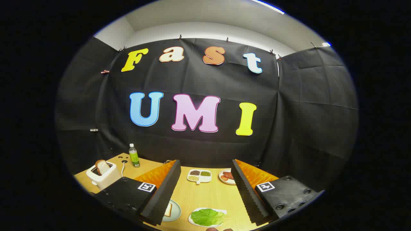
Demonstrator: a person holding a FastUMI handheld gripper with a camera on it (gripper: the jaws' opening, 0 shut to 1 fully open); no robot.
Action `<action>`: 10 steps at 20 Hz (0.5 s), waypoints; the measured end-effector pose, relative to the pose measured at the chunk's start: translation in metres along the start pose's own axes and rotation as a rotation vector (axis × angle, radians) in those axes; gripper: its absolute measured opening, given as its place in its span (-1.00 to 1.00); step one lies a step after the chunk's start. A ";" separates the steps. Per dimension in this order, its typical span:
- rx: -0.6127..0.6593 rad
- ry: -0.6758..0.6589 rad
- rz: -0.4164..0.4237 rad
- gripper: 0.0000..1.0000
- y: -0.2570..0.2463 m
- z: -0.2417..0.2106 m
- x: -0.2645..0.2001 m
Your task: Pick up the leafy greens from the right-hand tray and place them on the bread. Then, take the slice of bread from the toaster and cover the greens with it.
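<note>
I am looking into a staged recording booth, not a real kitchen. Black cloth [205, 141], clipped up along its top edge, hangs as the back and side walls, and above it I see plain white wall and a strip of ceiling light [268, 6]. A light wooden table [208, 194] is laid out like a kitchen counter: a white toaster [103, 175] with a slice of bread [102, 166] in it, a green bottle [134, 155], a divided dish [199, 175] of grains, a plate of meat [227, 176] and a tray of leafy greens [208, 217]. My gripper [205, 189] carries square printed markers, its fingers spread wide.
</note>
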State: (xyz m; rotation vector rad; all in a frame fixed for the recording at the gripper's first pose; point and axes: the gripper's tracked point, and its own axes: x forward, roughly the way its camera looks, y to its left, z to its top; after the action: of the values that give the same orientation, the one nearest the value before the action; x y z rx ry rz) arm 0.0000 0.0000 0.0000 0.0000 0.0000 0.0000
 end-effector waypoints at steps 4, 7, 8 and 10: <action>-0.001 0.032 0.024 0.96 -0.002 -0.004 0.003; -0.014 0.030 0.038 0.95 -0.004 -0.005 0.003; -0.013 0.033 0.043 0.95 -0.004 -0.009 0.003; -0.004 0.040 0.055 0.95 -0.002 -0.012 0.001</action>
State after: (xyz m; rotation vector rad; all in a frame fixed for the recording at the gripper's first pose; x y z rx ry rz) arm 0.0013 -0.0023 -0.0125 -0.0037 0.0402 0.0552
